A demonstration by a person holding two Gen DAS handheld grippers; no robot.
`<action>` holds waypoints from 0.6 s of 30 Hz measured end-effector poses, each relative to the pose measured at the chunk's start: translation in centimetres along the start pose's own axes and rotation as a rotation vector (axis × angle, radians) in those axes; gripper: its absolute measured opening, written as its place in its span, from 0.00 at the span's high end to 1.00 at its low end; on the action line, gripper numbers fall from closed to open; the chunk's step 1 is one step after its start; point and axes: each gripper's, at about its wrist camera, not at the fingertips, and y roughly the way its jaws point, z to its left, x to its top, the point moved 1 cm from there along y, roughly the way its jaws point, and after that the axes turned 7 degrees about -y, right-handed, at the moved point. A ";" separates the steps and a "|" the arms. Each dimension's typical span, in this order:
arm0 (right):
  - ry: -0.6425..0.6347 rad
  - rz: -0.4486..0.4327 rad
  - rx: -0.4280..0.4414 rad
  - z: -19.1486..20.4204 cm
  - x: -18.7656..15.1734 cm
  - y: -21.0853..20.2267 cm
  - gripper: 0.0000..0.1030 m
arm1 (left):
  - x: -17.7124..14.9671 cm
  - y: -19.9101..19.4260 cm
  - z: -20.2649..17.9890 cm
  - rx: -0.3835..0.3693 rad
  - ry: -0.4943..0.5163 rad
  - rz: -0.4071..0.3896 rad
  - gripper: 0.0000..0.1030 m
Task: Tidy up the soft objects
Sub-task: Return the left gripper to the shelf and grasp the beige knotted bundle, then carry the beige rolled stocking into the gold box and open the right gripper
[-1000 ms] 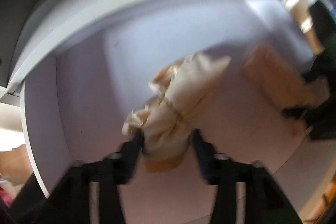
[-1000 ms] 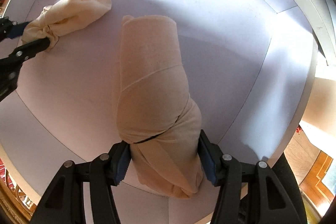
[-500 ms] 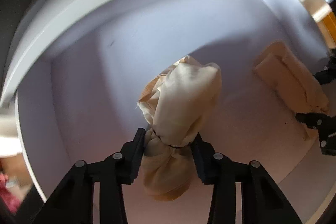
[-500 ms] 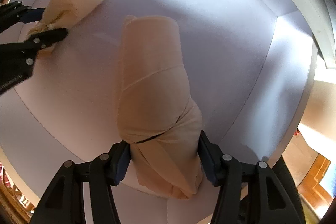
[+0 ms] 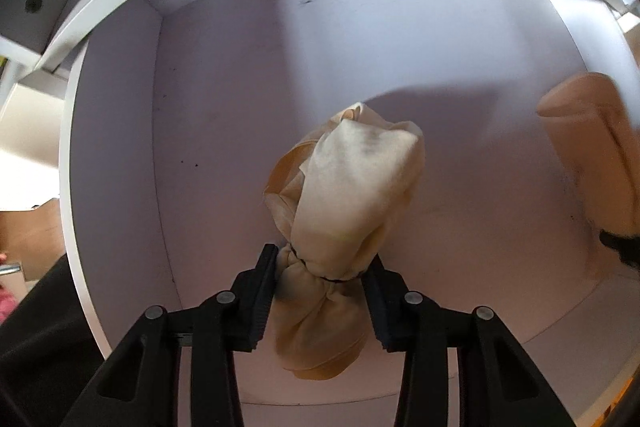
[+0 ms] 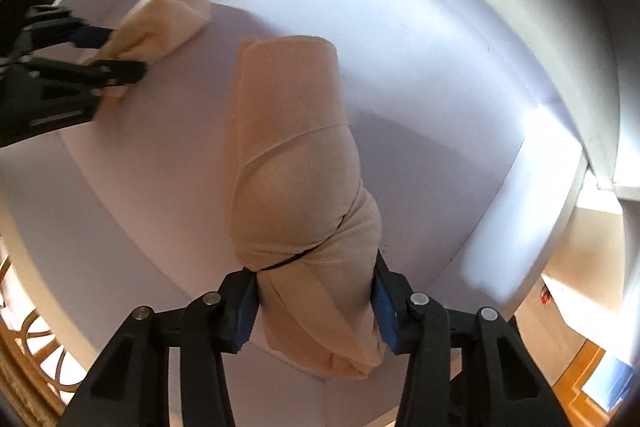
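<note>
Left wrist: right hand-held gripper (image 6: 316,301) mostly cut off, clamping peach roll (image 6: 296,163); left hand-held gripper (image 5: 322,291) clamping cream bundle (image 5: 348,203).

The left tool (image 5: 322,293) is clamped on a cream cloth bundle (image 5: 344,211) — its tied neck sits between the two black fingers (image 5: 260,291). The bundle lies inside a white shelf compartment (image 5: 224,87). At the right edge, a peach cloth roll (image 5: 592,155) shows — blurred.
</note>
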 end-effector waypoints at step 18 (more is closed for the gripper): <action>-0.056 -0.116 -0.016 3.0 -3.4 -4.4 0.53 | 1.4 -1.2 -0.6 -0.056 -0.119 -0.015 0.60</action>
